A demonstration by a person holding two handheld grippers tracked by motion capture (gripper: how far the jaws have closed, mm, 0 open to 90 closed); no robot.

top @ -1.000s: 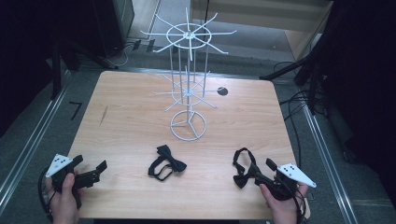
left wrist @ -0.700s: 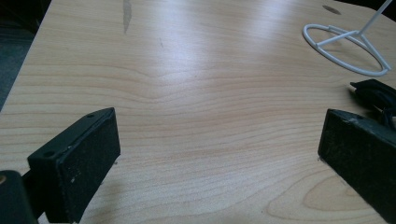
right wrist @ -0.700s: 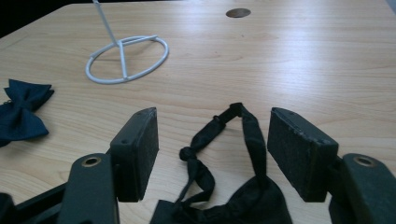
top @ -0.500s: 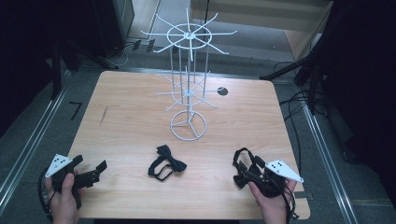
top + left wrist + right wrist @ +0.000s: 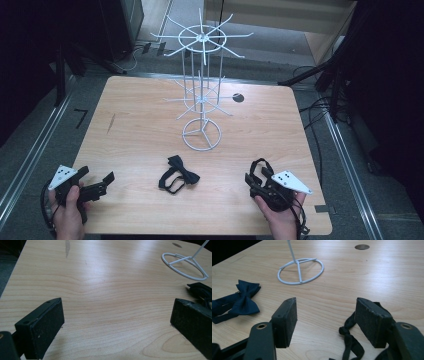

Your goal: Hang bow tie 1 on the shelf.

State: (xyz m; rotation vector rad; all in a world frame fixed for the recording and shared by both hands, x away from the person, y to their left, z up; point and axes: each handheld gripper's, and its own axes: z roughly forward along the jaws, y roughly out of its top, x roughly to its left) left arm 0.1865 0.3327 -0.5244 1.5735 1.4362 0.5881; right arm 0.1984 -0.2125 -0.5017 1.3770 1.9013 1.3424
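My right tongs (image 5: pixel 256 181) sit at the near right of the counter (image 5: pixel 140 125), jaws spread, with a black strap (image 5: pixel 348 336) lying on the wood between them, close along the inside of one pad; I cannot tell whether it touches. The near edge is just behind my hand, the right edge a little way off. My left tongs (image 5: pixel 97 182) rest at the near left corner, jaws spread wide over bare wood. A dark bow tie (image 5: pixel 178 178) lies between the two, apart from both. The white wire rack (image 5: pixel 201 90) stands farther off at the middle, its ring base beyond the bow tie. Open wood stretches left of the rack to the far left corner.
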